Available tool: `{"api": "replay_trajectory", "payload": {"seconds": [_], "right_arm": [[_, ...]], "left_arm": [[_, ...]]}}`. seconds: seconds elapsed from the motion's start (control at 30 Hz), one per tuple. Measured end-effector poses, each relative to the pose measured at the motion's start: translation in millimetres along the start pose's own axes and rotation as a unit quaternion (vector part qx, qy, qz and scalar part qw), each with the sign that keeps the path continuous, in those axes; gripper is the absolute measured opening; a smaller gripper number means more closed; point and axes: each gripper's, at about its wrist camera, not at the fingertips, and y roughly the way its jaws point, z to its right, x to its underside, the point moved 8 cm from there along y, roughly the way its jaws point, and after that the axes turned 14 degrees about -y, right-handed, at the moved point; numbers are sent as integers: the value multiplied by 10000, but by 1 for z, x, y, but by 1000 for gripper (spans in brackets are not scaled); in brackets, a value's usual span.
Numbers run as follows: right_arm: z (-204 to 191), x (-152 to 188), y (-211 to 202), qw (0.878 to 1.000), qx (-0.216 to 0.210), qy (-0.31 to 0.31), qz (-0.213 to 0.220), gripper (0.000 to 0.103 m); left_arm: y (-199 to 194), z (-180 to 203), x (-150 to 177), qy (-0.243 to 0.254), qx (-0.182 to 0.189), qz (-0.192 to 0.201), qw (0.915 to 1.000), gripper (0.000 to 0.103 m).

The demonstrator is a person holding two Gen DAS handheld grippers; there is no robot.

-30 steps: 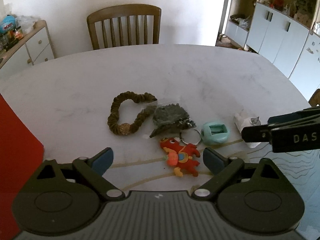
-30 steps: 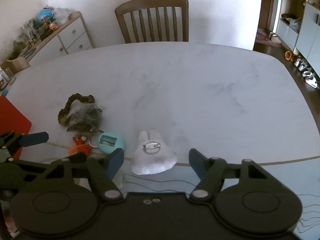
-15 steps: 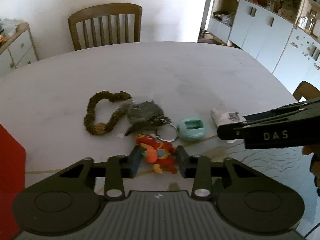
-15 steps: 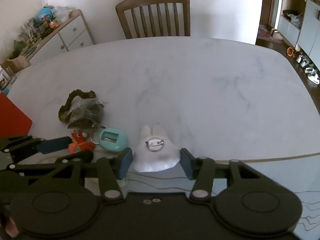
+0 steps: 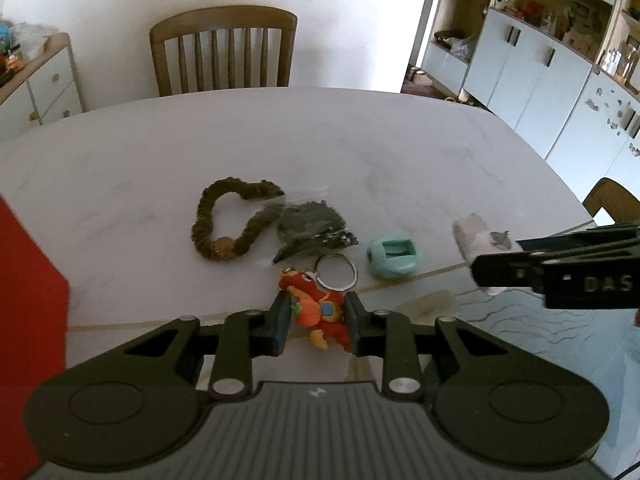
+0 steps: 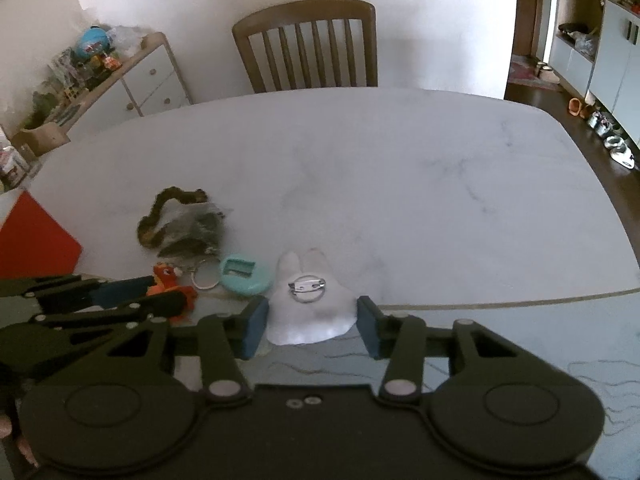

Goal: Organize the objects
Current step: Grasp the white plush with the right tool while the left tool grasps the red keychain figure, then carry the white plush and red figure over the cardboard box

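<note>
Scrunchie (image 5: 232,220) behind keychain (image 5: 316,312), on table (image 5: 360,152)

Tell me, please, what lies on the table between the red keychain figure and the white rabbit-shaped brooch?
A teal round case lies between the red keychain figure and the white brooch, with the key ring beside it; the right wrist view shows this.

Left hand-held gripper (image 5: 316,322) nearly closed; right hand-held gripper (image 6: 311,322) half-closed.

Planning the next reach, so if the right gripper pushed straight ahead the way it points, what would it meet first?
The white bunny-shaped plush brooch, already lying between the right gripper's fingers; beyond it looks like bare marble table.
</note>
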Motion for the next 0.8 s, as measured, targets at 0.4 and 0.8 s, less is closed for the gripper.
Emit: {"api": "replay_trajectory", "payload": {"seconds": [0.4,0.8], "right_arm": [[-27,10,-49,9998,-132,-41,119,47],[-66,16,-88,9992,-298,-112,235,47]], "left_arm": [[-37,-17,11,-225,0,-76,9997,26],[-100,-17,17,-274,311,-1,9991,25]]}}
